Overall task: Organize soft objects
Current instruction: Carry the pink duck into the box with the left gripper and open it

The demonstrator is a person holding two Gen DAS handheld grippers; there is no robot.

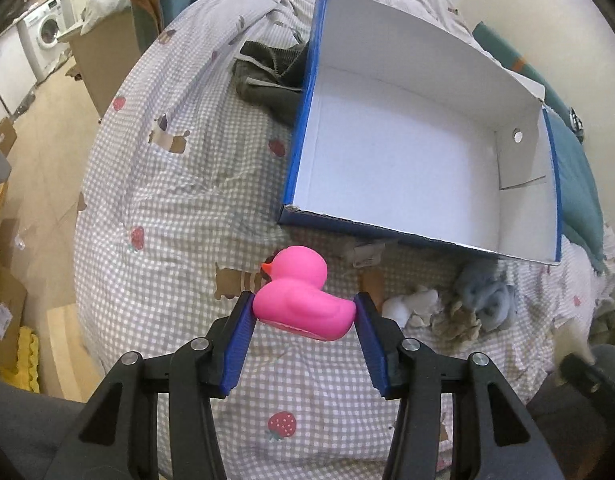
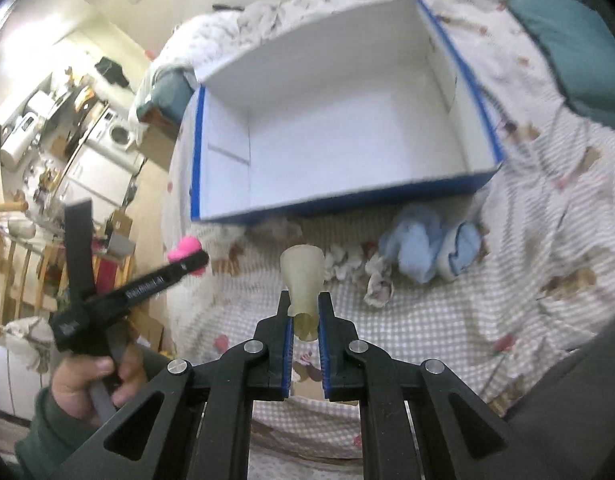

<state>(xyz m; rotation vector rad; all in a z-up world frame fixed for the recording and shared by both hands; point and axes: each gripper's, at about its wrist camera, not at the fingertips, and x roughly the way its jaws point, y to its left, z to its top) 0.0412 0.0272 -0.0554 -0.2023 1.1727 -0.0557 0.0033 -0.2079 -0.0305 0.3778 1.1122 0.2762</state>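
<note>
My left gripper (image 1: 303,310) is shut on a pink rubber duck (image 1: 301,296), held above the checked bedsheet in front of the box. The duck also shows in the right wrist view (image 2: 184,249), at the tip of the left gripper. My right gripper (image 2: 304,314) is shut on a pale, translucent soft cup-shaped object (image 2: 303,280), held above the bed. An open white cardboard box with blue outer sides (image 1: 391,148) lies beyond both grippers and is empty inside; it also shows in the right wrist view (image 2: 347,136).
A blue soft cloth bundle (image 1: 485,294) (image 2: 431,246) and crumpled white and beige soft pieces (image 1: 423,308) (image 2: 371,276) lie on the bed near the box's front. A dark garment (image 1: 267,76) lies left of the box. A teal pillow (image 2: 575,52) is at right. The bed edge drops to the floor at left.
</note>
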